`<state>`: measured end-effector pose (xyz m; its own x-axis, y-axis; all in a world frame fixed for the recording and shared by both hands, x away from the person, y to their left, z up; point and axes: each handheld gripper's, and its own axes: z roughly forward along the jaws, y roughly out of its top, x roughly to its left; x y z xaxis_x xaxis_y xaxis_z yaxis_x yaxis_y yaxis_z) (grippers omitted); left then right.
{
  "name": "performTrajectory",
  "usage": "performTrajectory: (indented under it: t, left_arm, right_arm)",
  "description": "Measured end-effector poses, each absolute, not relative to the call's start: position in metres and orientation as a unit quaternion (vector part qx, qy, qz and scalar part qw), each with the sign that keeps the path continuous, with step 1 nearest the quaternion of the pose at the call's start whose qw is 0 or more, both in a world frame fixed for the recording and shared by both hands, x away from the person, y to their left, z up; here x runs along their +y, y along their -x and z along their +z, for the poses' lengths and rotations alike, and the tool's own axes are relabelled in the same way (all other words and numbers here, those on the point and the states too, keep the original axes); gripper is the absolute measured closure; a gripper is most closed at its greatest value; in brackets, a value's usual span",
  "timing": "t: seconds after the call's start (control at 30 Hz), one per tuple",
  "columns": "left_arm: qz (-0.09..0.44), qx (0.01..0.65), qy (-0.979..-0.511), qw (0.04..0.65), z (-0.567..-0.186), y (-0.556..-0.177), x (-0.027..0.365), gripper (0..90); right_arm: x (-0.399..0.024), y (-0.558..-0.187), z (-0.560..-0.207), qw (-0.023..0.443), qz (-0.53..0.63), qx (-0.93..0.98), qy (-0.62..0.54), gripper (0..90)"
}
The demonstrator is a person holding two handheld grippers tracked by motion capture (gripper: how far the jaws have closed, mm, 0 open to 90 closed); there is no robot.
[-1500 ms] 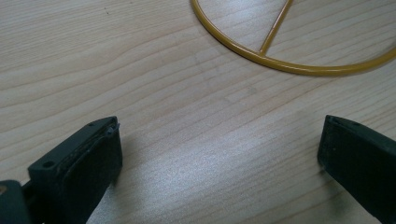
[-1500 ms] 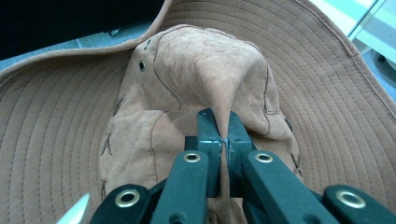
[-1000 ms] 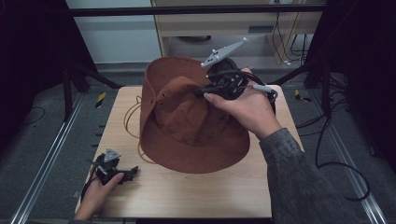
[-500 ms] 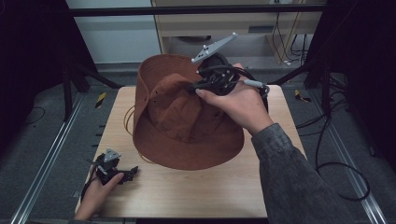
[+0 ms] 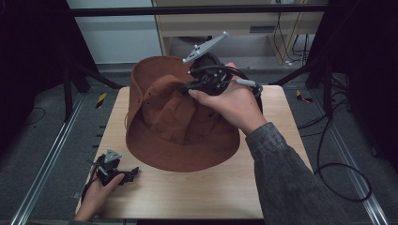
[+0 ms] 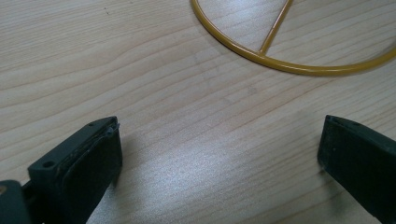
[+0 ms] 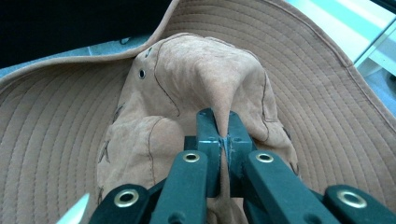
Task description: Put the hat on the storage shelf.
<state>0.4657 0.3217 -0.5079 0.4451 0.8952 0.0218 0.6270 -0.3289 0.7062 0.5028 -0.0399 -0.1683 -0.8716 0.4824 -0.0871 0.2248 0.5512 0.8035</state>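
A brown wide-brimmed hat (image 5: 183, 126) lies crown up on the wooden table (image 5: 263, 187), its far brim curled upward. My right gripper (image 5: 195, 86) is over the crown, held from the right side. In the right gripper view the right gripper (image 7: 218, 123) is shut on a pinched fold of the hat's crown (image 7: 205, 79), with the stitched brim (image 7: 56, 140) spread around it. My left gripper (image 5: 129, 174) rests at the table's near left corner, well apart from the hat. In its own view the left gripper (image 6: 219, 154) stands open over bare wood.
A yellow wire ring (image 6: 280, 65) with a spoke lies on the table ahead of the left gripper. A thin cord (image 5: 126, 119) hangs at the hat's left side. Dark frame legs and cables stand around the table, and a cabinet behind it.
The hat has shifted a little to the left with the right gripper, and its far brim stands steeper. The left gripper has kept still.
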Motion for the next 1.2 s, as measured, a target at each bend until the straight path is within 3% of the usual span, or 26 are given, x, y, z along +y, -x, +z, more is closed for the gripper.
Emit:
performTrajectory:
  t: [1.2]
  left_arm:
    - [0.209,0.483,-0.786,0.324,-0.508,-0.466,0.321,0.0]
  right_arm:
    - [0.021,-0.528,-0.178,0.144,0.477,0.843,-0.206,88.3]
